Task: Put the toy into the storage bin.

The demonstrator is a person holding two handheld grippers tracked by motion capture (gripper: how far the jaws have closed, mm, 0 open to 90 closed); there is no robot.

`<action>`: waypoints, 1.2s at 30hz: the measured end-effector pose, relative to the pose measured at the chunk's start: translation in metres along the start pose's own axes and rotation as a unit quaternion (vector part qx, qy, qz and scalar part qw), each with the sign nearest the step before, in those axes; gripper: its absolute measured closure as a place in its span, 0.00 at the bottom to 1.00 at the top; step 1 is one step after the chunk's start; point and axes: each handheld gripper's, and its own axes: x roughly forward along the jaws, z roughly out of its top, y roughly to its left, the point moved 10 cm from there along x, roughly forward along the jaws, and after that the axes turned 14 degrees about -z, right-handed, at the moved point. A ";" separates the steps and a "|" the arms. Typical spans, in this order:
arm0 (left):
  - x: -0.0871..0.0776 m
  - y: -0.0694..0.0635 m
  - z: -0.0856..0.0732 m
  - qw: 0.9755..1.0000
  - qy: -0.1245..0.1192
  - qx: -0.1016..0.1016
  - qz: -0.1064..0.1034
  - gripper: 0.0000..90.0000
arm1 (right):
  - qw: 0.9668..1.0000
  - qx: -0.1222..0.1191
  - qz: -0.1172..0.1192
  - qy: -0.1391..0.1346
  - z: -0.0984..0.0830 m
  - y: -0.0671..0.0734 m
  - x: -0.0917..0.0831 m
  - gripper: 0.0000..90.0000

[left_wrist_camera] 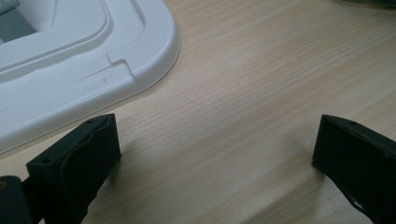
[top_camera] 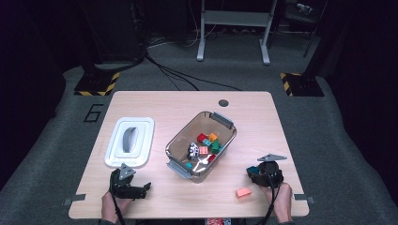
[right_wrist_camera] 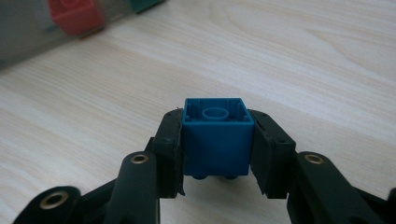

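A blue brick (right_wrist_camera: pixel 217 137) sits upside down between the pads of my right gripper (right_wrist_camera: pixel 217 149), hollow underside up; both pads press its sides. In the high view that gripper (top_camera: pixel 256 172) is near the table's right front, with the blue brick (top_camera: pixel 253 169) at its tip. An orange brick (top_camera: pixel 243 192) lies on the table just in front of it. My left gripper (top_camera: pixel 141 190) rests at the left front with its jaws wide apart and only bare wood between them; its fingers (left_wrist_camera: pixel 74 163) stand beside the white lid (left_wrist_camera: pixel 70 65).
A clear bin (top_camera: pixel 185 140) holding several coloured bricks stands mid-table, tilted diagonally. The white lid (top_camera: pixel 130 140) with a grey handle lies to its left. A round hole (top_camera: pixel 223 102) is in the table's far edge. A red brick (right_wrist_camera: pixel 74 16) shows through the bin's wall.
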 end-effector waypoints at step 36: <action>0.000 -0.001 0.000 1.000 -0.002 -0.005 -0.003 0.01 | 0.998 0.000 0.024 -0.054 0.065 -0.005 -0.026 0.65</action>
